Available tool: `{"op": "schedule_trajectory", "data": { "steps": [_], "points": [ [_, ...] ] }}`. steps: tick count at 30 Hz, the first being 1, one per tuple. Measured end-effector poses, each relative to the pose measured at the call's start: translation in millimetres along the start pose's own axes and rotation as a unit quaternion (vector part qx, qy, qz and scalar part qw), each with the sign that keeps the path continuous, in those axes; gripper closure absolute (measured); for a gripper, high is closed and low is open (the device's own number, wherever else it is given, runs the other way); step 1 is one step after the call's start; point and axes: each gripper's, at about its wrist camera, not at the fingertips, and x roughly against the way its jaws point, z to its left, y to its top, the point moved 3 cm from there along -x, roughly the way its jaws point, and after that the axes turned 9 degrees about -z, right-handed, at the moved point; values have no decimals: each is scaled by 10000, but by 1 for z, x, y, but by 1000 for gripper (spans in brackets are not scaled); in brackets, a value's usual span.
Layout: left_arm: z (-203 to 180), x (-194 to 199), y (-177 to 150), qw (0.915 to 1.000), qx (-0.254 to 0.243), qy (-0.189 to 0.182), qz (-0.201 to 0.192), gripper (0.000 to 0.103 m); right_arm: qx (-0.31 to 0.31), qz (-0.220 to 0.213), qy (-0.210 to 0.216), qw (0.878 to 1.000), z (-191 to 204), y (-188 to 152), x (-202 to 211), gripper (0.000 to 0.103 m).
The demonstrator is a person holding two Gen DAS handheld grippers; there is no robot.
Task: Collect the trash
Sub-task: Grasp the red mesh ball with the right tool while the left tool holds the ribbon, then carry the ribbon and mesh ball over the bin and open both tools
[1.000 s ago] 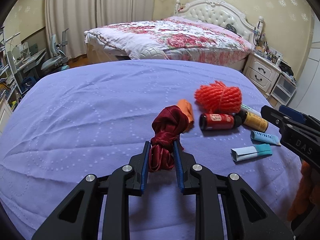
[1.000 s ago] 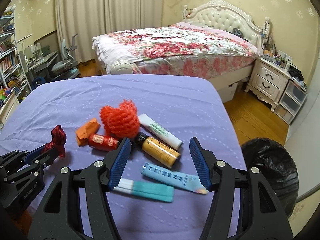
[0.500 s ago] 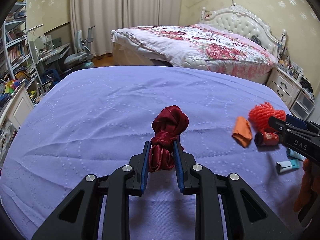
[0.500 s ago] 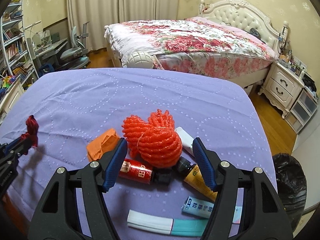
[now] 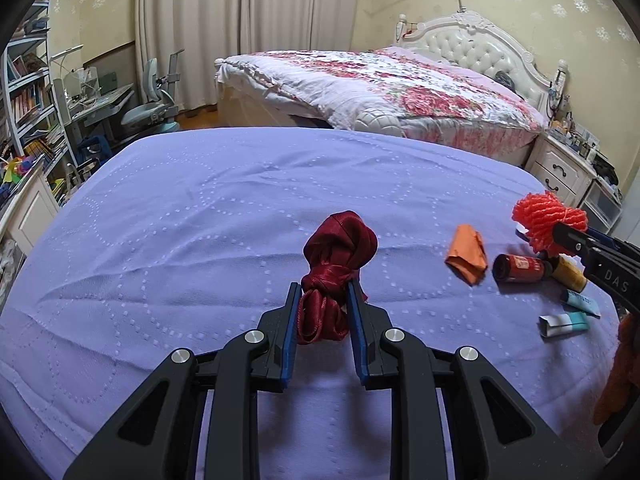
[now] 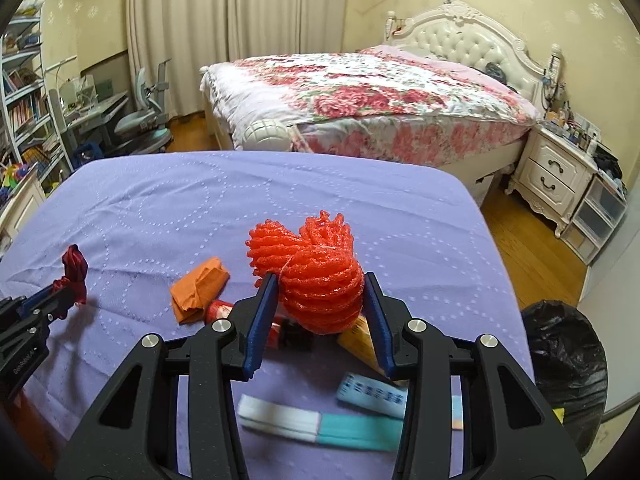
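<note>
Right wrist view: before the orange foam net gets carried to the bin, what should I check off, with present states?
1. Right claw shut on orange foam net: ok, fingers press both sides.
2. Net lifted off the purple tablecloth: cannot tell.
3. Red bottle and yellow bottle not caught in the grip: ok.
4. Black trash bag open and in view: ok, at lower right.
5. Left claw shut on dark red ribbon: ok.
</note>
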Motion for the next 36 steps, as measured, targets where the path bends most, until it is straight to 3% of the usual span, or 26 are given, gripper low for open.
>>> {"op": "schedule_trajectory", "data": {
  "steps": [19, 27, 36],
  "points": [
    [-99, 36, -10, 9945, -517, -880, -240, 79, -656, -256, -978, 9927, -109, -44, 83, 61],
    [-163, 52, -15, 9856, -942, -1365, -345, 79, -956, -316, -1384, 9852, -155, -65, 107, 61],
    [-242, 61, -21, 9701, -1388, -1943, -443, 79, -1327, -392, -1830, 9733, -205, -85, 127, 61]
  ]
}}
